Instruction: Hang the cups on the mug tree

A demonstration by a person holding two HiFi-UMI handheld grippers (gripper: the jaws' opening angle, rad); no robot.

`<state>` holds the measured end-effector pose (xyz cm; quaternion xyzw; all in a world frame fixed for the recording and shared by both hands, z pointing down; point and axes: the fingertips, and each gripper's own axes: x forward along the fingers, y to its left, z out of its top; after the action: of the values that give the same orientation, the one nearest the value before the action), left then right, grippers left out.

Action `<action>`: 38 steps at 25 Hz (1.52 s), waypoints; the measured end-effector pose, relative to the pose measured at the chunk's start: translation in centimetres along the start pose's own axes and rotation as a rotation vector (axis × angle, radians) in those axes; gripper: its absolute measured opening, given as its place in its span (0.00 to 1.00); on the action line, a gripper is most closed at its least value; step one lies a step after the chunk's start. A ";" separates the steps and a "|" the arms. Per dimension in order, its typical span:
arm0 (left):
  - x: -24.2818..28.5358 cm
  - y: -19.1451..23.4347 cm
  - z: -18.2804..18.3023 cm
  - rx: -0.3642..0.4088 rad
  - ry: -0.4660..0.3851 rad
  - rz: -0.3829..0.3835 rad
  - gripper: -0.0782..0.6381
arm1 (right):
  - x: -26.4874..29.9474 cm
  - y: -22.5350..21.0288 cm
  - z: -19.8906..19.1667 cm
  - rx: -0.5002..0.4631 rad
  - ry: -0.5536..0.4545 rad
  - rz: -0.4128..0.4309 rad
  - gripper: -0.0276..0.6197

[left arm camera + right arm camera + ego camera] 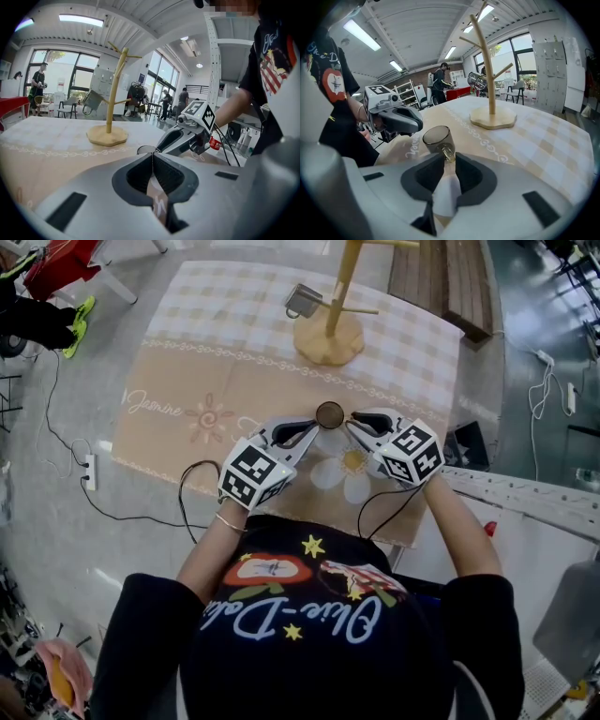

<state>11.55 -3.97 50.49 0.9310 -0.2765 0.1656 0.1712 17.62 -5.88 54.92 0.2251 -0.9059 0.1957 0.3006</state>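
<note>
A brown glass cup (pixel 330 414) stands on the tablecloth near the front edge, between my two grippers. My right gripper (pixel 352 421) is shut on its handle; in the right gripper view the cup (pixel 437 137) sits just past the jaws with the handle (pixel 448 153) pinched between them. My left gripper (pixel 313 429) rests shut and empty at the cup's left side, and only the cup's rim (pixel 147 149) shows over its tips. The wooden mug tree (pixel 330 329) stands at the far middle of the table. A metal cup (pixel 302 301) hangs on its left branch.
The checked and floral tablecloth (pixel 216 352) covers the table. A wooden bench (pixel 464 287) lies beyond the table's far right corner. A white frame (pixel 525 493) runs along the right, and cables and a power strip (pixel 89 471) lie on the floor at the left. People stand far off.
</note>
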 end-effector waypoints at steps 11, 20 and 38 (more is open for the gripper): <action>0.0 0.3 -0.7 0.002 0.027 0.001 0.12 | 0.4 1.6 -0.2 -0.056 0.023 0.051 0.16; -0.3 0.6 -0.7 -0.006 0.023 0.016 0.12 | 1.3 1.7 -0.3 -0.096 0.056 0.028 0.16; -1.6 1.4 -0.6 -0.018 0.009 0.036 0.12 | 0.6 1.8 0.4 -0.078 -0.004 -0.018 0.12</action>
<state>9.31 -4.10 50.65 0.9235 -0.2939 0.1703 0.1780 16.01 -4.74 54.65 0.2219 -0.9114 0.1570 0.3089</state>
